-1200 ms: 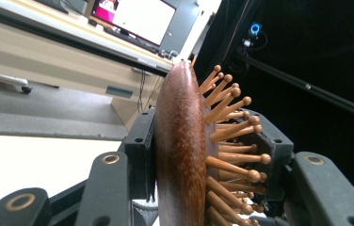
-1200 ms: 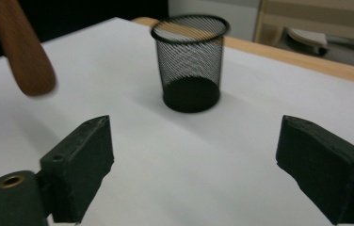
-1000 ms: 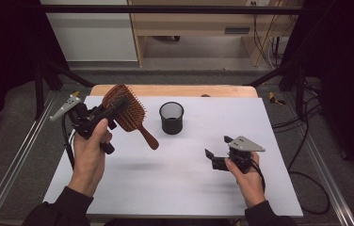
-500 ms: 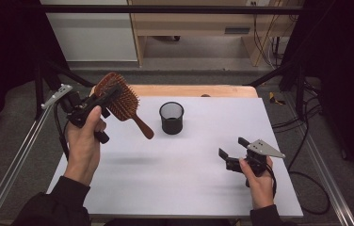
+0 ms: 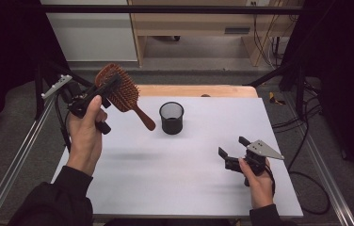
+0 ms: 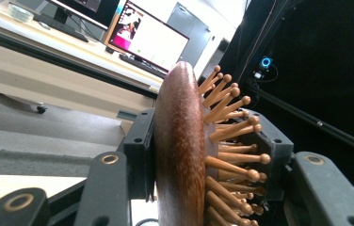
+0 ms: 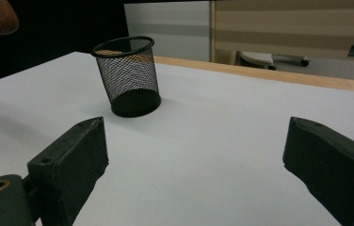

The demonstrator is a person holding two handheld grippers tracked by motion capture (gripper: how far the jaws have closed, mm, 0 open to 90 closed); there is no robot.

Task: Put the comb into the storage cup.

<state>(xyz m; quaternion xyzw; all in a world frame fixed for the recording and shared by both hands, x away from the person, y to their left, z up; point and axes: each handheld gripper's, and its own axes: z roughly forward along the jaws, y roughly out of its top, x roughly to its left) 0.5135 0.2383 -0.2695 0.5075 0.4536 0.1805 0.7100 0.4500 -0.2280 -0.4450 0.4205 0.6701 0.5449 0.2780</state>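
A brown wooden hairbrush [image 5: 124,93] hangs in the air over the table's left side, handle slanting down to the right toward a black mesh cup [image 5: 171,117]. My left gripper [image 5: 111,86] is shut on the brush's head. In the left gripper view the pads press on the head's wooden back and the peg bristles of the hairbrush [image 6: 180,155]. My right gripper [image 5: 233,148] rests low at the table's right front, open with nothing between its jaws. In the right gripper view the mesh cup [image 7: 128,75] stands upright ahead, left of that gripper [image 7: 194,155].
The white table [image 5: 180,174] has a wooden strip [image 5: 198,91] along its far edge. Metal rails run down both sides. Cables [image 5: 307,141] lie on the floor at the right. A desk with monitors [image 6: 137,37] stands beyond the table.
My left hand has lifted the hairbrush up and a little toward the far left. The right gripper has shifted slightly toward the right front and stays open.
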